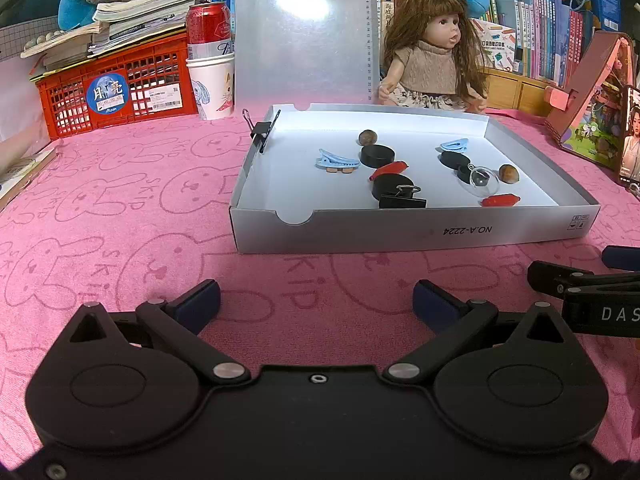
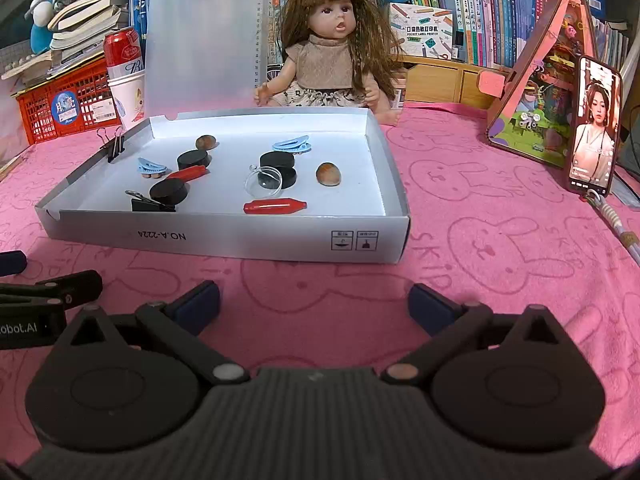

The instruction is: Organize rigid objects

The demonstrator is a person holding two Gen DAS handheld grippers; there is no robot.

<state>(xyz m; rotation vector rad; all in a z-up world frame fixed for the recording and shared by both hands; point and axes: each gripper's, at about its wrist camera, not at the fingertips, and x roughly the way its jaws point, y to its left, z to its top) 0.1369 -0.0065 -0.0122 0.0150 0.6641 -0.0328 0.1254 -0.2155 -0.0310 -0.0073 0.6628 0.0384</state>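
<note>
Two grippers, the left gripper [image 1: 316, 300] and the right gripper [image 2: 314, 302], hang wide apart over a pink bunny cloth [image 1: 120, 208], grasping nothing. Small things lie in the white box [image 2: 240, 240]. Behind sit a doll [image 2: 332, 52] and books [image 2: 500, 12].

Soft pink cloth [image 1: 120, 200], matt cardboard box [image 1: 400, 232], glossy red plastic crate [image 1: 120, 92]

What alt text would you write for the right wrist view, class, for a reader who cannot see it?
A shallow white box on a pink bunny-print cloth holds black discs, blue clips, red pieces and nuts. The open right gripper hovers empty before it; a doll sits behind.
</note>
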